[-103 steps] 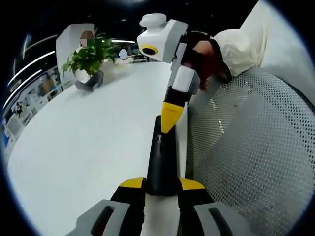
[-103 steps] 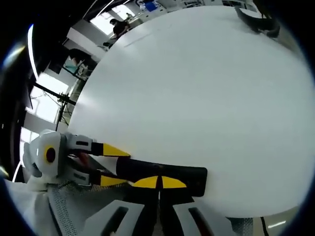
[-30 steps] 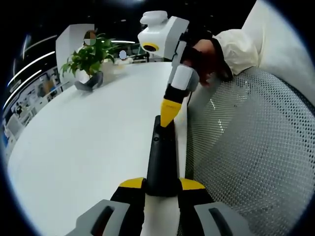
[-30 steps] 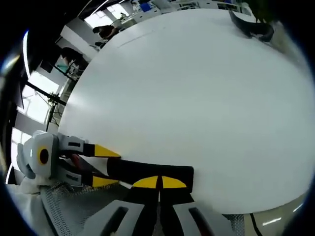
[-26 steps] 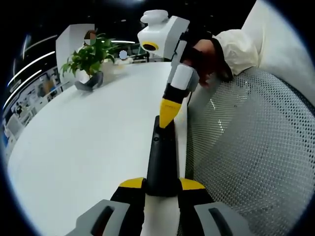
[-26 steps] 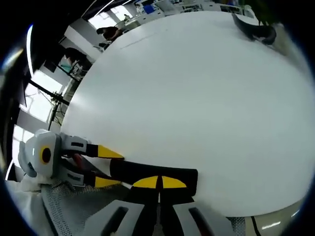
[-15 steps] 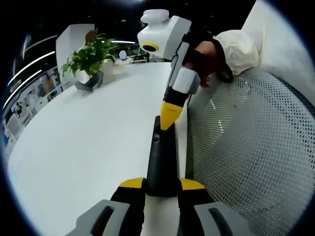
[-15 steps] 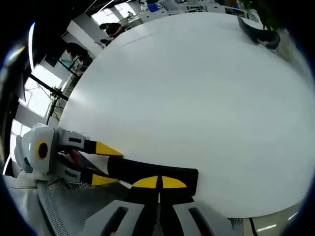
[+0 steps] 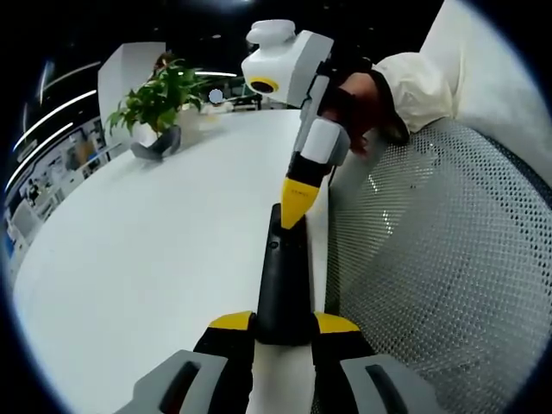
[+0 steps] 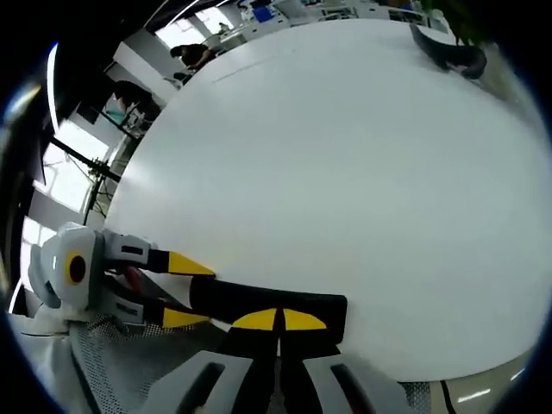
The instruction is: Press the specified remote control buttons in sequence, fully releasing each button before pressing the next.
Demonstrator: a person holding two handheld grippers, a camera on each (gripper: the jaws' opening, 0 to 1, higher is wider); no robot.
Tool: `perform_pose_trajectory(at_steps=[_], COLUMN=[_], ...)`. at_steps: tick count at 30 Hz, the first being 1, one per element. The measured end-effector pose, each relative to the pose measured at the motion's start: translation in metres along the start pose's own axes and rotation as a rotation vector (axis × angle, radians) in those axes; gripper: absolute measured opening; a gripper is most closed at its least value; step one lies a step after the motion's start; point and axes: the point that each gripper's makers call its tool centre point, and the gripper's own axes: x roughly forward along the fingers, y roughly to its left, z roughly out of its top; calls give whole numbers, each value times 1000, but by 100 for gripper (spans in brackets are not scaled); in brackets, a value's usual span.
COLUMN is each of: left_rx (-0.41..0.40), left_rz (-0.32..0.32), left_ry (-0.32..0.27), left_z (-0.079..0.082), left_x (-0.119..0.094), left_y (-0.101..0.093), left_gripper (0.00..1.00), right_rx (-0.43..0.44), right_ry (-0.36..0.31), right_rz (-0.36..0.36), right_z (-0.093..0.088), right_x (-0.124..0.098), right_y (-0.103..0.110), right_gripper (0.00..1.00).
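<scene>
remote control [image 9: 282, 285]: black, long, lying near the edge of the white table [image 9: 147, 250], far end pointing away from left gripper
left gripper [image 9: 283, 325]: jaws narrow, clamped on the remote's near end from both sides
right gripper [image 9: 295, 200]: yellow tips pressed together, nothing between them, tip touching the remote's far end on top
right gripper view: remote [image 10: 267, 304] crosswise under the closed tips [image 10: 278, 320], left gripper [image 10: 185, 291] gripping its end
potted plant [image 9: 155, 99]: far side of table
mesh chair back [image 9: 440, 285]: beside table edge
hand [image 9: 366, 99]: holds right gripper, cream sleeve
</scene>
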Motion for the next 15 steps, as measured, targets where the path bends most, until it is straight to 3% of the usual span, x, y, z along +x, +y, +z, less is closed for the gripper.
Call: perform_pose_trajectory(at_steps=[15], left_rx=[-2], left_rz=[1], left_ry=[-1], left_z=[0], left_x=[0], left_y=[0], left_gripper=[25], right_rx=[11], right_ry=[-2], right_rz=[8], right_z=[1], right_x=[0], right_y=[0], right_gripper=[0])
